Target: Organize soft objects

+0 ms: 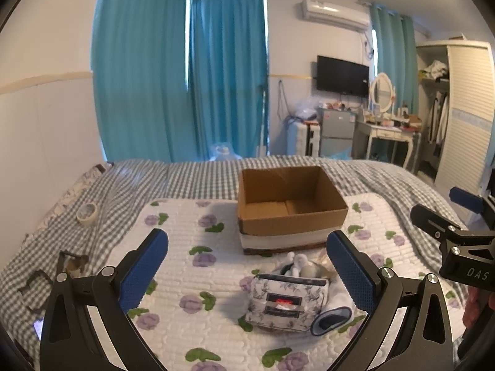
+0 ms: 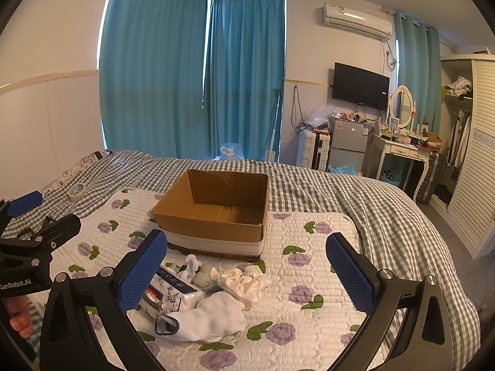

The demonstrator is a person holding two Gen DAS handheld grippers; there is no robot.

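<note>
Your left gripper (image 1: pixel 247 266) hangs above the near part of the bed with its blue pads spread wide and nothing between them; your right gripper (image 2: pixel 246 266) is the same, wide open and holding nothing. Both look down on a white quilted mat (image 2: pixel 312 281) printed with purple flowers, spread over the grey checked bed cover (image 2: pixel 371 198). On the mat, toward the far side, stands an open cardboard box (image 2: pixel 213 216) with nothing visible inside it. Just near of the box lies the small heap of soft things: a floral pack of tissues (image 1: pixel 286 303) (image 2: pixel 173 290) on the left, a white sock (image 2: pixel 207 315) with a grey-blue cuff at the near edge touching the pack, a cream ruffled scrunchie (image 2: pixel 244 278) to the right of the pack, and between them and the box a pale bundle whose make you cannot tell. The heap sits close to the box's near wall but apart from it. Far left on the checked cover, well apart from the mat, lies a roll of tape (image 1: pixel 87 213). Behind the bed hang teal curtains (image 2: pixel 191 77).
</note>
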